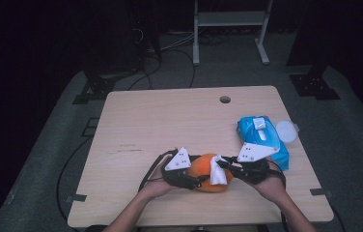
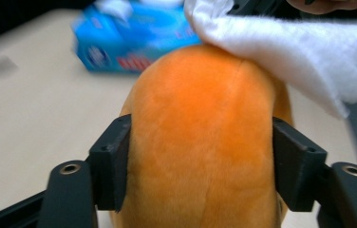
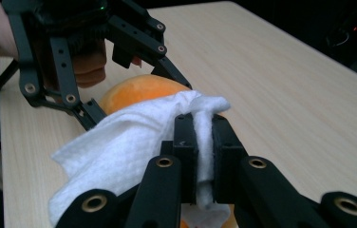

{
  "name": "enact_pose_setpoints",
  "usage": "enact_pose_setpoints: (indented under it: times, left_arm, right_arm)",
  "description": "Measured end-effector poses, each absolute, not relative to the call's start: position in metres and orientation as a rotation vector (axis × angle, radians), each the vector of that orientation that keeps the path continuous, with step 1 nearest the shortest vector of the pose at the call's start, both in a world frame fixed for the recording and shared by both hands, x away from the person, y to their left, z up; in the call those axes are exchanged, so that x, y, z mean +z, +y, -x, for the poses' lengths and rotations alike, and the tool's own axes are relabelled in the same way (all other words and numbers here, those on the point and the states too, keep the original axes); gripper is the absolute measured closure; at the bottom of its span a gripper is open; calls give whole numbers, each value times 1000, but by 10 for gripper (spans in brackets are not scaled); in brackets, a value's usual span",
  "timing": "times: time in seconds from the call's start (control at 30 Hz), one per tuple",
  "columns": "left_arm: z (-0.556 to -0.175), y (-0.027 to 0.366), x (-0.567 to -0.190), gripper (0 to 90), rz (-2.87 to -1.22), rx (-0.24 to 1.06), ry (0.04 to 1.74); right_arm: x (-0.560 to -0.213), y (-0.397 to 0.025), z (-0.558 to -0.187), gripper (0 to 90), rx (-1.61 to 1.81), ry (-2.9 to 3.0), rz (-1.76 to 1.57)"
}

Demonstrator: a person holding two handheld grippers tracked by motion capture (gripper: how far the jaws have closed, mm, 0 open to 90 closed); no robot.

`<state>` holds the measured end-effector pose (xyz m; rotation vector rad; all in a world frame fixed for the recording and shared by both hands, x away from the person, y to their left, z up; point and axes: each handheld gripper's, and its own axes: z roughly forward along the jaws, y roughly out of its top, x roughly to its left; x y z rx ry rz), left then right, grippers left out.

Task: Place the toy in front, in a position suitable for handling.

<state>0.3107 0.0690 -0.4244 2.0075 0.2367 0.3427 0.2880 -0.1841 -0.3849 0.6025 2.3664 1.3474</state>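
At the table's near edge, the left gripper [image 2: 200,156] clamps a soft orange plush toy [image 2: 205,137] by its sides while the right gripper [image 3: 204,142] pinches a limp white wipe [image 3: 129,142] against its top; both look light and yielding.

I had both forearms coming in from the near edge of the table, angled inward so the two grippers met almost nose to nose near the front middle. My left gripper [image 1: 189,176] lay low, its jaws spread wide and pressed against either side of the orange plush [image 2: 200,137], clamping it. My right gripper [image 3: 204,142] pointed toward the left one, jaws pinched tight on a fold of the white wipe [image 3: 129,142], which draped over the top of the plush. Each hand was wrapped around its gripper's body, with the grey plates facing up.
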Motion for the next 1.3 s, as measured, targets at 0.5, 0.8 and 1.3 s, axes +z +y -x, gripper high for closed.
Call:
enact_pose_setpoints:
  times: [0.5,0.8,1.3]
  left_arm:
    - [-325,85,-436,228,-2027,205,310]
    - [-323,75,-434,93,-2050,212,325]
    - [-322,79,-431,100,-2046,168,335]
  right_arm:
    - [-407,-212,-295,824,1244,2409,-692]
    - [-393,-186,-289,824,1302,2407,-590]
    - [-395,-192,-291,824,1289,2405,-599]
